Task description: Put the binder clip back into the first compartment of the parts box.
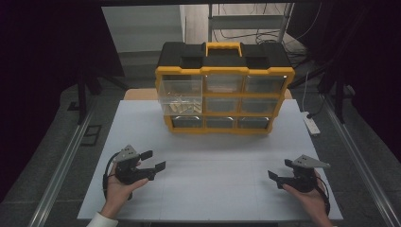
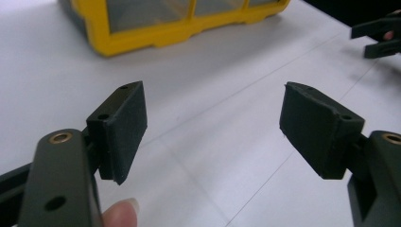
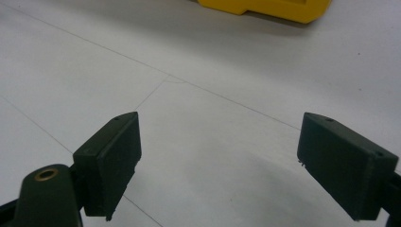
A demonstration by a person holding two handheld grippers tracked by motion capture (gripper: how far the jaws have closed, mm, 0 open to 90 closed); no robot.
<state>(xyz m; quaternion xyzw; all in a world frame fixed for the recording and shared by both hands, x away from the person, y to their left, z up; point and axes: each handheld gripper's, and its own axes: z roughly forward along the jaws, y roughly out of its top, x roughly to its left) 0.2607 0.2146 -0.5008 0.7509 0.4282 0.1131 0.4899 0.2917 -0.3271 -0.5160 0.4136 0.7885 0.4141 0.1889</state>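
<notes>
The organizer [image 1: 224, 87], a yellow and black drawer cabinet, stands well ahead of both claws at the far side of the white surface [image 1: 208, 165]. Its top-left clear drawer [image 1: 180, 96] is pulled out toward me, with what I take to be small pale parts lying in it, though they are too small to tell for sure. My left claw [image 1: 153, 160] sits released, jaws wide apart and holding nothing, angled inward, with the organizer ahead and a little to its right. My right claw [image 1: 279, 169] is likewise released and empty, near the front edge, with the organizer ahead to its left.

I judge the step in hand to be reaching for that open drawer. To do it well, I'd send the left claw, the nearer one, keep the jaws spread until they straddle the drawer's front wall, and come in level so the cabinet isn't pushed back.
</notes>
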